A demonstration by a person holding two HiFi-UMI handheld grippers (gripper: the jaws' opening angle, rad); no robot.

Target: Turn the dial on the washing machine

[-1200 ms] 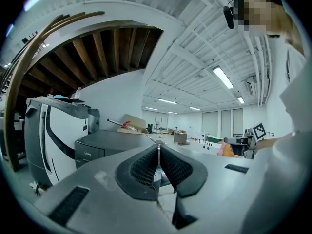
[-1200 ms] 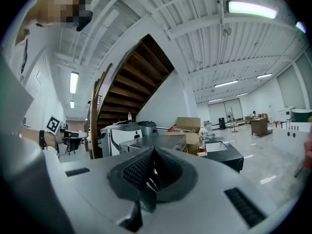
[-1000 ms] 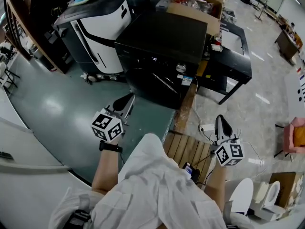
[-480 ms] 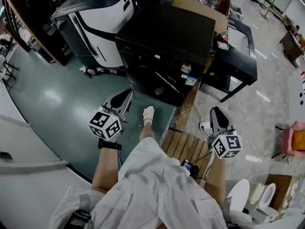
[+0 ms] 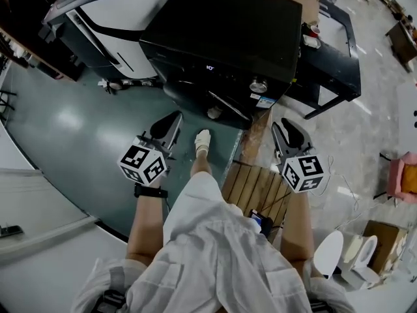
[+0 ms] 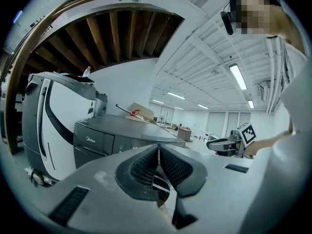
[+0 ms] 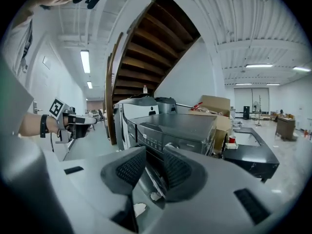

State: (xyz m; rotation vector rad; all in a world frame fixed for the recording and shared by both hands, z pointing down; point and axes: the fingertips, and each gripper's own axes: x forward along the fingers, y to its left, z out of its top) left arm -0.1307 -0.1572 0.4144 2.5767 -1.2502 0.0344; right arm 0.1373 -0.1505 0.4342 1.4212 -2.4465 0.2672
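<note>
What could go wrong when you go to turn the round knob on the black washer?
1. The dial is small, and a handle sits just below it. The open right gripper might miss and bump the handle instead.
2. The left gripper is shut, so it probably couldn't grab the dial without opening first.
3. A wooden board lies beside the person's foot. Stepping closer, a foot might catch its edge.

Glossy washing machine (image 5: 228,25) (metallic dial (image 5: 258,85))
</note>
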